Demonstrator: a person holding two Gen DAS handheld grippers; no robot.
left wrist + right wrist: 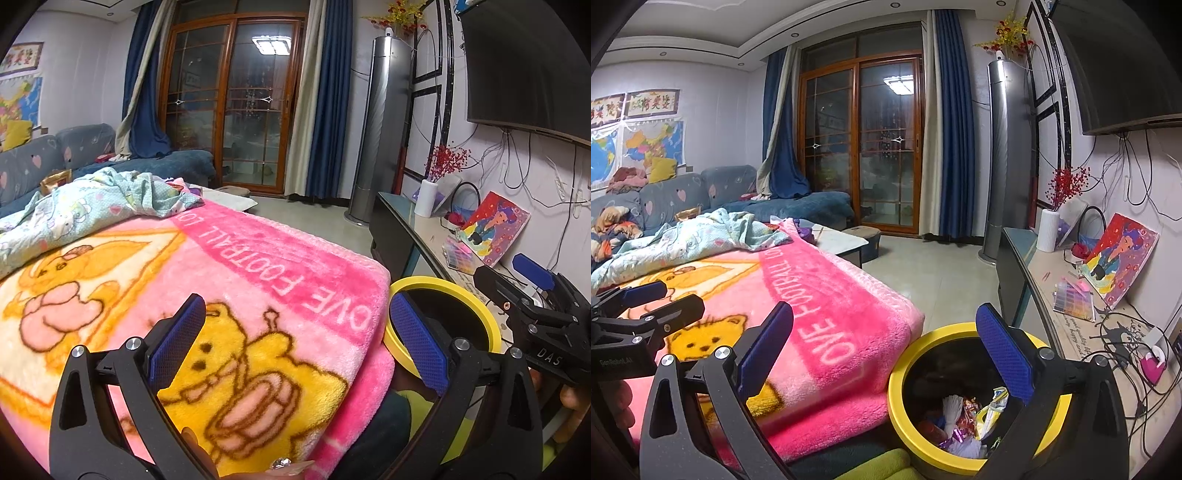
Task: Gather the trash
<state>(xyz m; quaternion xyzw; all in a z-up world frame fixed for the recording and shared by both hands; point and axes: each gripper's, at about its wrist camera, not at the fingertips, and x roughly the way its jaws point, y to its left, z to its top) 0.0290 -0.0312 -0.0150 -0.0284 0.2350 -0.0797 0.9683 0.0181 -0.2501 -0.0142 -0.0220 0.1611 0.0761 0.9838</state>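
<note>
A yellow-rimmed black bin point(899, 398) stands on the floor against the corner of a pink cartoon blanket point(827, 332). Inside it lie several crumpled wrappers and white paper point(964, 417). My right gripper point(884, 347) is open above the bin and the blanket's edge, with nothing between its blue pads. My left gripper point(297, 339) is open over the pink blanket point(229, 295), also empty, with the bin's rim point(436, 282) just to its right. Each gripper shows in the other's view: the right gripper point(498, 269) above the bin, the left gripper point(665, 295) over the blanket.
A light blue quilt point(92, 206) is bunched on the far end of the blanket. A low TV stand point(1071, 332) on the right holds a painting point(1123, 254), a white vase point(1048, 230) and cables. Beyond lie tiled floor point(923, 273), a tower air conditioner point(1008, 155) and a sofa point(683, 195).
</note>
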